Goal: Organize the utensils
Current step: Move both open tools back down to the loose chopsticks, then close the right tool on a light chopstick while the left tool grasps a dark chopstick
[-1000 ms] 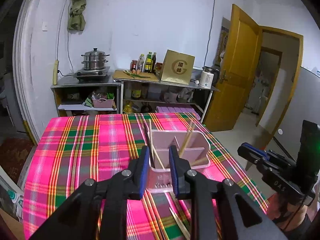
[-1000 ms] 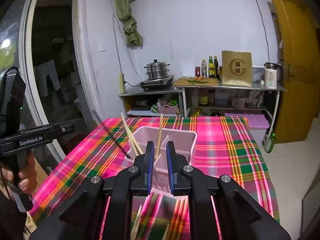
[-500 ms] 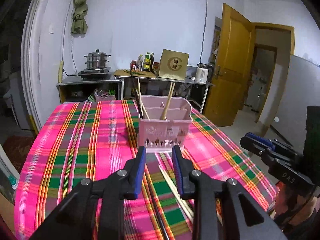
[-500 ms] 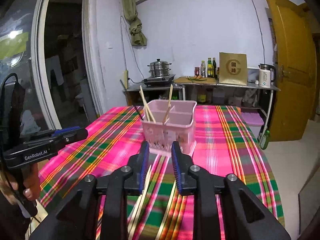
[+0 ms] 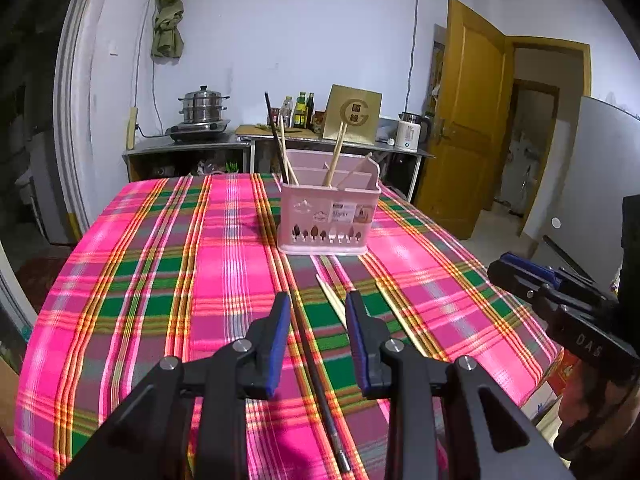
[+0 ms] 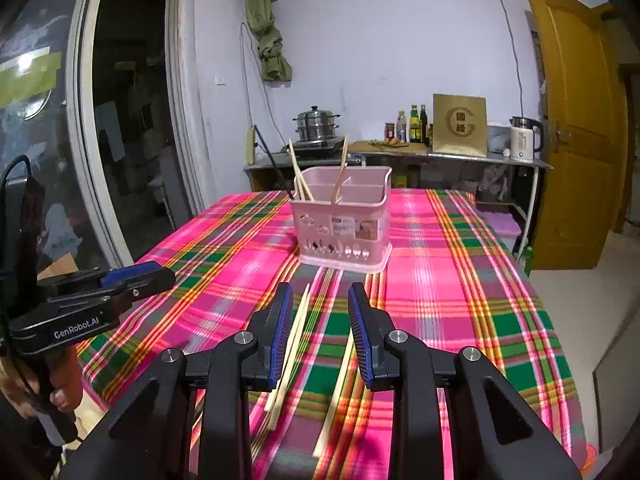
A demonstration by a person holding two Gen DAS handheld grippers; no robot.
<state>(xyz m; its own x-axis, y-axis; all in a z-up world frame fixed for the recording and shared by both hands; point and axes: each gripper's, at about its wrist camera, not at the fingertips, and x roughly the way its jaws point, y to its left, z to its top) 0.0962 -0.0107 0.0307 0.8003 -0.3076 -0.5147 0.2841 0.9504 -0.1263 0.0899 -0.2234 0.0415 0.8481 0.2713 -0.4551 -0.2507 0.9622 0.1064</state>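
Note:
A pink utensil holder (image 5: 330, 216) (image 6: 344, 224) stands mid-table on the plaid cloth, with a black chopstick and a few wooden chopsticks upright in it. On the cloth in front of it lie a black chopstick (image 5: 316, 368) and pale wooden chopsticks (image 5: 332, 300) (image 6: 294, 340). My left gripper (image 5: 318, 304) hovers open above the black chopstick, nothing pressed between its pads. My right gripper (image 6: 320, 296) is open too, over the wooden chopsticks, one of which runs under its left finger. Each gripper shows in the other's view, the right gripper (image 5: 520, 272) and the left gripper (image 6: 136, 276).
The plaid table (image 5: 160, 280) drops off at its near and right edges. Behind it a metal shelf holds a steamer pot (image 5: 203, 108), bottles, a gold box (image 5: 352, 116) and a kettle (image 5: 410, 134). A yellow door (image 5: 460, 120) stands open. A person's hand (image 6: 24, 392) holds the left gripper's handle.
Both grippers drew back from the holder and sank toward the cloth. Their jaws opened wider. The loose chopsticks on the cloth have come into view under them.

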